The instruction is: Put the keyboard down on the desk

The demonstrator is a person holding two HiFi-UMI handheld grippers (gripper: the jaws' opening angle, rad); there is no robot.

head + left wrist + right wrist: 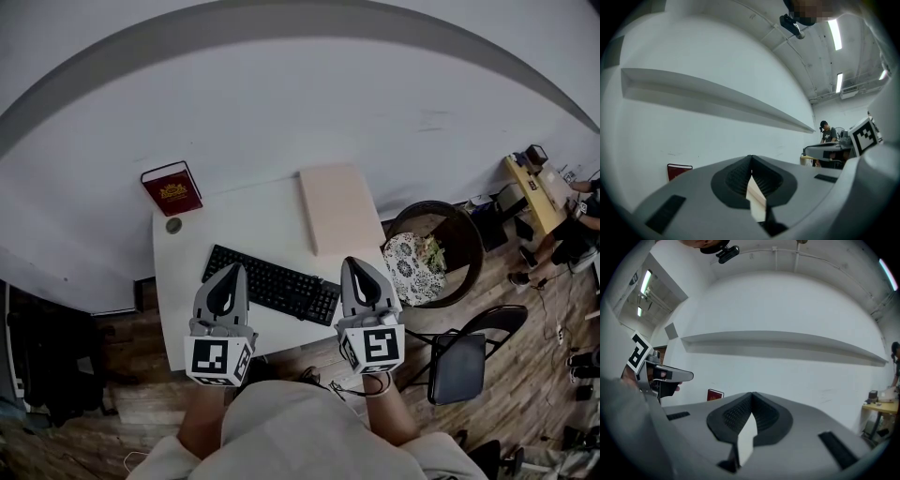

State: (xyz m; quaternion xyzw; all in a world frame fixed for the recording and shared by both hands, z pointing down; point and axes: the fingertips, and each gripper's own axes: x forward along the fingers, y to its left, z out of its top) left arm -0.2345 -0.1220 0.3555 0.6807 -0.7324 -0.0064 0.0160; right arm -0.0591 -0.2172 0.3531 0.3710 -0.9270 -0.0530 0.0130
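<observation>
2 tongs [232,268] [354,261] flank kbd [277,286], prob. apart

Desk [253,220] centre bare between red book [172,187] far left and pink board [338,207] far right; keyboard [272,282] fills near edge.

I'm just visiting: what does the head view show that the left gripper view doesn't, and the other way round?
Only the head view: the black keyboard lying flat on the white desk, a pink board beside it, a folding chair and the wooden floor.
Only the left gripper view: ceiling lights, and the left gripper seen close, its ribbed pads together with nothing between them.
Both: the red book and the right gripper.
</observation>
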